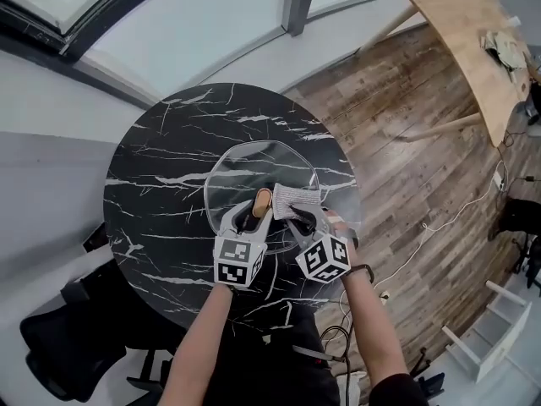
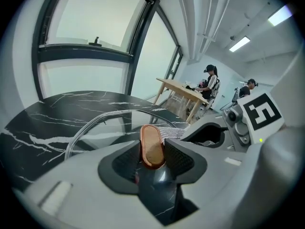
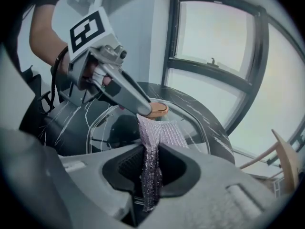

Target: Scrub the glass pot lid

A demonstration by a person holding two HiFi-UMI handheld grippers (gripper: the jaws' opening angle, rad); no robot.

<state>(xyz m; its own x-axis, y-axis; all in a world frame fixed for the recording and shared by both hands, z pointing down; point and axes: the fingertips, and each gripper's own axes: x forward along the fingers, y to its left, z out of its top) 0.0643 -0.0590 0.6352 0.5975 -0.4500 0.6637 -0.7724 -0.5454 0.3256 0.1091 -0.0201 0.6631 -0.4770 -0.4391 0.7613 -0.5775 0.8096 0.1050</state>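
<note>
The glass pot lid (image 1: pixel 245 172) lies on the round black marble table (image 1: pixel 161 159), tipped up a little by its copper-coloured knob (image 1: pixel 263 202). My left gripper (image 1: pixel 254 212) is shut on that knob (image 2: pixel 152 147); the knob sits squeezed between the dark pads. My right gripper (image 1: pixel 300 218) is shut on a silvery mesh scrubbing cloth (image 1: pixel 296 200). In the right gripper view the cloth (image 3: pixel 157 137) hangs from the jaws and spreads over the lid's glass (image 3: pixel 109 128) right beside the knob (image 3: pixel 158 109).
A wooden table (image 1: pixel 473 41) stands at the upper right on the plank floor. Cables (image 1: pixel 456 218) trail across the floor to the right. A black chair (image 1: pixel 76 337) sits at the lower left. Windows run behind the marble table. Two people stand by the wooden table (image 2: pixel 183 94).
</note>
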